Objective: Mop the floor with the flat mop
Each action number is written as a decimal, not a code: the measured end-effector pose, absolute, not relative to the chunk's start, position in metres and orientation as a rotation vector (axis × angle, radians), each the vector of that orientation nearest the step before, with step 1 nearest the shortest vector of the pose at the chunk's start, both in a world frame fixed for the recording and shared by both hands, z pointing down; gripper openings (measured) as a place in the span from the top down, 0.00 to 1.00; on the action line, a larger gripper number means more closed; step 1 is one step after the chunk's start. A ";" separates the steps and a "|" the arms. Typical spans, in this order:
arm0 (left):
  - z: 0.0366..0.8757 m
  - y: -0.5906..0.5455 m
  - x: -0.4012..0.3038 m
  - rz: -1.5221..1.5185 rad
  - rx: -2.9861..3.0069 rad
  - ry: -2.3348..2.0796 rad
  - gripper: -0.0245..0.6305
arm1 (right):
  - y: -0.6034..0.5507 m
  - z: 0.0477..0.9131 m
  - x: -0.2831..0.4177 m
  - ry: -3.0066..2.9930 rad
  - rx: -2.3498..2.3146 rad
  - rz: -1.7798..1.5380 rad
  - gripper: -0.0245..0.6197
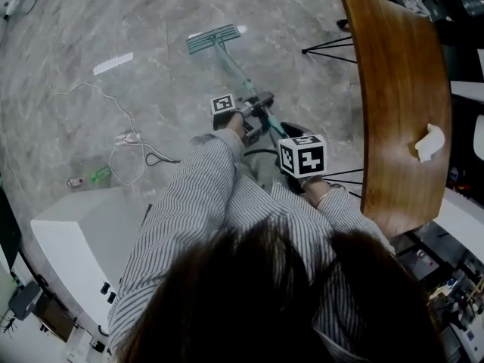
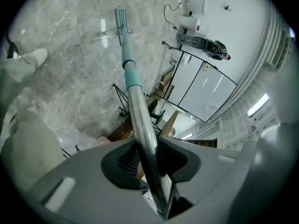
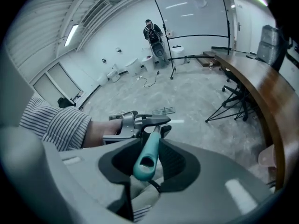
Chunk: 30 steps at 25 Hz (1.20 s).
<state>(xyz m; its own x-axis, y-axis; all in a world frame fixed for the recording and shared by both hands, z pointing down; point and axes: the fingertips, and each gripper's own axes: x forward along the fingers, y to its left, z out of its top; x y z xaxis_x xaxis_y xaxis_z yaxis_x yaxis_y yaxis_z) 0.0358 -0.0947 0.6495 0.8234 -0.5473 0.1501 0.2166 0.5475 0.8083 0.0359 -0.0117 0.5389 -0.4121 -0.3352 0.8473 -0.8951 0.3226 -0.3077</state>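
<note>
The flat mop's teal head [image 1: 214, 39] lies on the grey marble floor ahead of me, and its pole runs back toward my body. My left gripper [image 1: 253, 119] is shut on the metal pole [image 2: 142, 134] partway down. Beyond it, in the left gripper view, are the teal sleeve [image 2: 132, 76] and the mop head [image 2: 120, 20]. My right gripper [image 1: 293, 141] is shut on the teal handle end [image 3: 147, 153], closer to me. In the right gripper view the left gripper [image 3: 135, 124] sits just ahead on the pole, with the mop head [image 3: 163, 111] past it.
A long curved wooden table [image 1: 401, 89] stands at the right with a crumpled white cloth [image 1: 429, 144] on it and black legs [image 1: 329, 48] beneath. Cables [image 1: 128, 153] trail over the floor at the left by a white cabinet [image 1: 83, 240]. A person [image 3: 153, 34] stands far off.
</note>
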 end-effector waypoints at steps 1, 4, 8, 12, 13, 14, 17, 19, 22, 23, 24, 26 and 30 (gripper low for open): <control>0.649 -0.109 0.029 -0.451 0.888 -0.410 0.80 | -0.027 0.539 0.028 -1.911 1.086 1.055 0.78; 0.646 -0.154 0.013 -0.419 0.915 -0.389 0.80 | -0.072 0.537 0.010 -1.913 1.079 1.045 0.78; 0.648 -0.220 -0.013 -0.430 0.925 -0.398 0.80 | -0.137 0.540 -0.015 -1.921 1.060 1.017 0.78; 0.656 -0.288 -0.042 -0.469 0.913 -0.422 0.80 | -0.203 0.550 -0.043 -1.930 0.991 0.981 0.77; 0.657 -0.308 -0.049 -0.477 0.910 -0.429 0.80 | -0.223 0.551 -0.049 -1.931 0.971 0.967 0.77; 0.657 -0.329 -0.056 -0.483 0.909 -0.435 0.80 | -0.243 0.551 -0.055 -1.932 0.955 0.953 0.77; 0.659 -0.390 -0.075 -0.490 0.914 -0.455 0.80 | -0.305 0.549 -0.072 -1.936 0.922 0.930 0.77; 0.657 -0.431 -0.087 -0.511 0.910 -0.471 0.80 | -0.346 0.546 -0.083 -1.942 0.906 0.920 0.77; 0.656 -0.485 -0.103 -0.530 0.907 -0.481 0.80 | -0.400 0.545 -0.096 -1.957 0.891 0.915 0.77; 0.655 -0.501 -0.107 -0.536 0.908 -0.484 0.80 | -0.417 0.545 -0.100 -1.962 0.892 0.918 0.77; 0.653 -0.517 -0.112 -0.547 0.908 -0.487 0.80 | -0.432 0.545 -0.104 -1.968 0.894 0.919 0.77; 0.652 -0.543 -0.120 -0.574 0.909 -0.498 0.80 | -0.459 0.545 -0.111 -1.978 0.896 0.916 0.77; 0.654 -0.565 -0.124 -0.617 0.907 -0.507 0.80 | -0.480 0.547 -0.112 -1.980 0.894 0.906 0.78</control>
